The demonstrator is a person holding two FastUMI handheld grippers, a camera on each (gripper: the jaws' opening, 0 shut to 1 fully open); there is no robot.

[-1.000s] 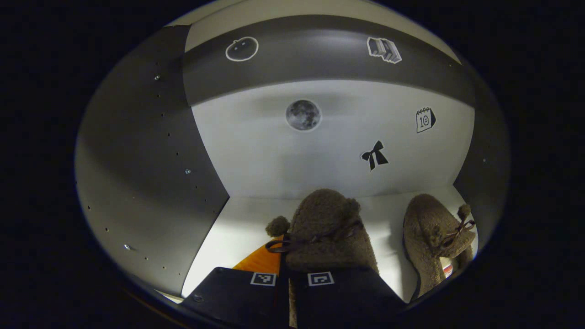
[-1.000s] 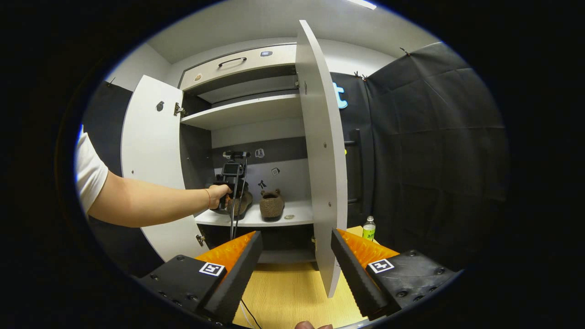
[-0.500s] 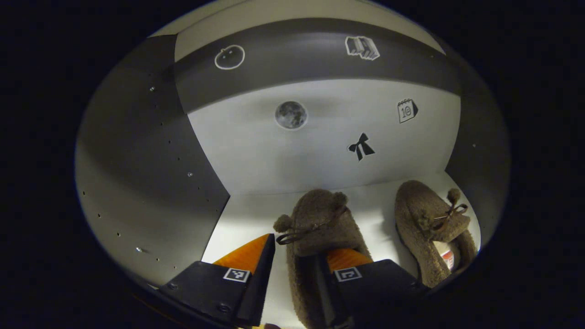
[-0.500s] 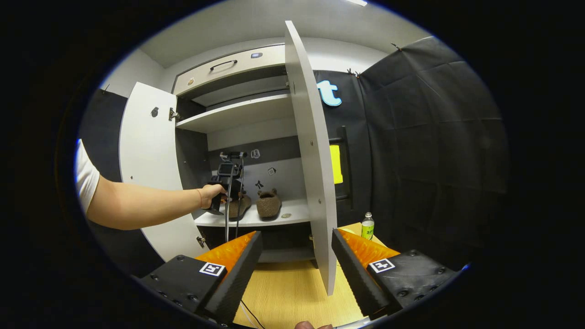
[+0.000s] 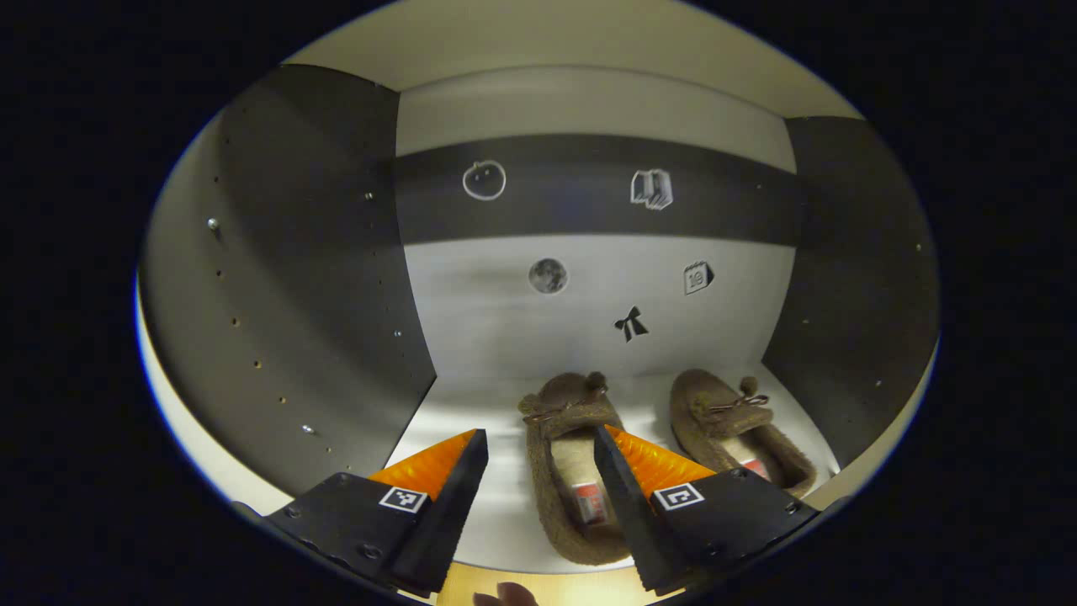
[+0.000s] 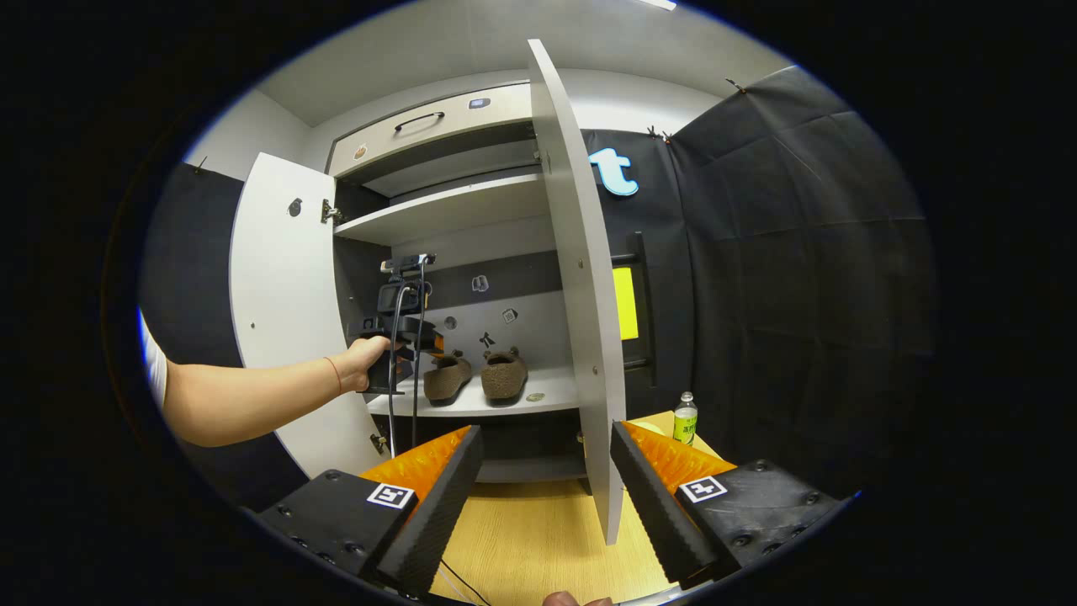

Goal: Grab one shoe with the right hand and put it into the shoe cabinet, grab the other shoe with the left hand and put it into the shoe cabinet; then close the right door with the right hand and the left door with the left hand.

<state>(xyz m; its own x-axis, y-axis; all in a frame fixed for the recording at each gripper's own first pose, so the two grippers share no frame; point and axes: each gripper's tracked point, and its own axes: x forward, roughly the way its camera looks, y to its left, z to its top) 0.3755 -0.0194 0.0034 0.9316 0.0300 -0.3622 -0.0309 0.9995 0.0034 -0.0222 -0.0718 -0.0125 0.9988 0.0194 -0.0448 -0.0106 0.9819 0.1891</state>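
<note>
Our left gripper (image 5: 538, 459) gapes empty over the left shoe (image 5: 572, 459); the right shoe (image 5: 732, 429) sits beside it on the shelf (image 5: 471, 421). Our right gripper (image 6: 547, 454) also gapes empty, straddling the right door (image 6: 580, 295), which could snag it.

The left tool (image 5: 538, 497) had its fingers spread wide apart with nothing between them, pointing level and forward. In the right gripper view it (image 6: 402, 332) was held out at the end of a bare, outstretched arm (image 6: 252, 400), the hand (image 6: 363, 362) wrapped around its handle. The right tool (image 6: 545, 497) also stood wide open, gripping nothing, aimed forward and level
</note>
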